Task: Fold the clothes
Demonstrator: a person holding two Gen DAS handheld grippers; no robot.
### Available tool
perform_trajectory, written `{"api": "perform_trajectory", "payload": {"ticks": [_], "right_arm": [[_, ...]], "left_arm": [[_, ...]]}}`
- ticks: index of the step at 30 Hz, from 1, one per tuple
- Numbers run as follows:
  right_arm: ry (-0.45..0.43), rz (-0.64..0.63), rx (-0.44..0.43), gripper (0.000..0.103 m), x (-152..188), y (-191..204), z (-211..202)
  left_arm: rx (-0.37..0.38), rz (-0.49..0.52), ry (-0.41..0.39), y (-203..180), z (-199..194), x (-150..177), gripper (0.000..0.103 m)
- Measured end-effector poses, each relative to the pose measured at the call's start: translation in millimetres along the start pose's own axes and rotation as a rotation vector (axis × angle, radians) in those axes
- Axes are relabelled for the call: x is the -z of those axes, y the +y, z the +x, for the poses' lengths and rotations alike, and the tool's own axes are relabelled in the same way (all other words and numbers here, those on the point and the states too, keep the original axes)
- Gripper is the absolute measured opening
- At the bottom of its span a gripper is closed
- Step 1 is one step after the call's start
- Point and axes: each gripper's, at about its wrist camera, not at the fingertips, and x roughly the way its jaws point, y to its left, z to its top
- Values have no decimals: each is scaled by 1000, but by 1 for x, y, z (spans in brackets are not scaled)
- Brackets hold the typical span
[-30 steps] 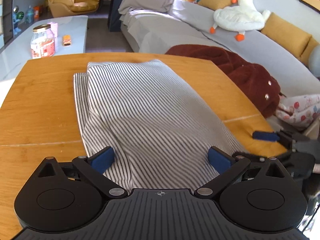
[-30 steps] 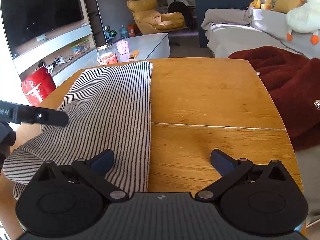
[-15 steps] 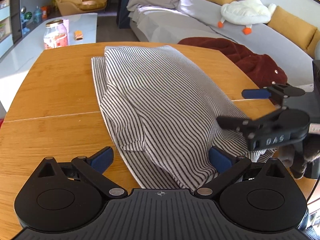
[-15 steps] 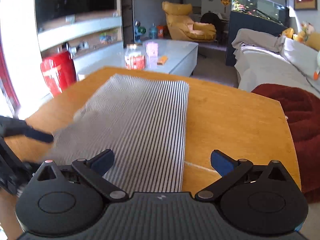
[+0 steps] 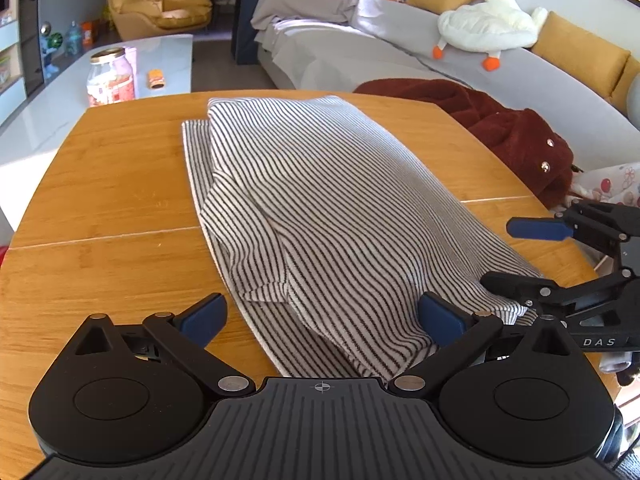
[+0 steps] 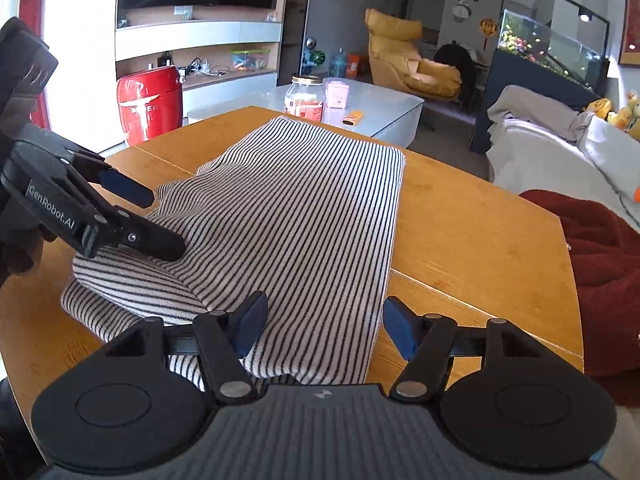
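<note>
Holding: my left hand-held gripper and right hand-held gripper, both spread apart
Garment: black-and-white striped knit top, part-folded on wooden surface

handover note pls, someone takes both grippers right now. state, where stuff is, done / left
Left gripper: open, low over the near hem of the striped garment, gripping nothing.
Right gripper: open, straddling the garment's near right edge, not clamped.
Garment lies lengthwise on the wooden table, sides apparently folded in to a long strip; near end still bunched.
Dark red fleece and a floral item wait off the table's right side.
Left: close on both near corners, probably fold towards the far end, flatten, then the other clothes.
</note>
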Motion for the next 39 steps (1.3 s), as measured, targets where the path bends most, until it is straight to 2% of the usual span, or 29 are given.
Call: {"api": "perform_trajectory", "payload": {"ticks": [3, 7, 10, 13, 15, 17, 19, 25, 27, 29, 34, 37, 39], "right_arm": [[-13, -8, -5, 65, -11, 0, -8], [-21, -23, -83, 67, -16, 6, -14], [-1, -49, -67, 70, -7, 10, -7], [7, -59, -70, 71, -11, 8, -9], [-1, -118, -74, 72, -15, 12, -16], [-14, -178, -131, 72, -18, 19, -26], [-14, -254, -152, 76, -12, 31, -25], [-14, -482, -213, 78, 6, 66, -23], [-37, -528, -198, 78, 10, 74, -22], [-25, -486, -169, 71, 4, 71, -16], [52, -135, -285, 69, -20, 29, -1], [68, -51, -319, 69, -22, 17, 0], [69, -50, -319, 69, -22, 16, -2]], "left_arm": [[-5, 2, -3, 0, -2, 0, 103], [-11, 1, -7, 1, -5, 2, 103], [-16, 2, -6, 1, -7, 5, 103], [-17, 6, -5, 3, -12, 9, 103], [-21, 12, -7, 4, -16, 11, 103], [-18, 18, -8, 5, -23, 13, 103], [-16, 24, -9, 5, -29, 14, 103], [-10, 40, -12, 7, -48, 20, 103], [-8, 46, -13, 7, -54, 21, 103], [-6, 52, -14, 8, -60, 23, 103], [44, 119, 17, -4, -60, 31, 103], [78, 170, 34, -13, -56, 36, 103], [61, 205, 52, -19, -48, 39, 103]]}}
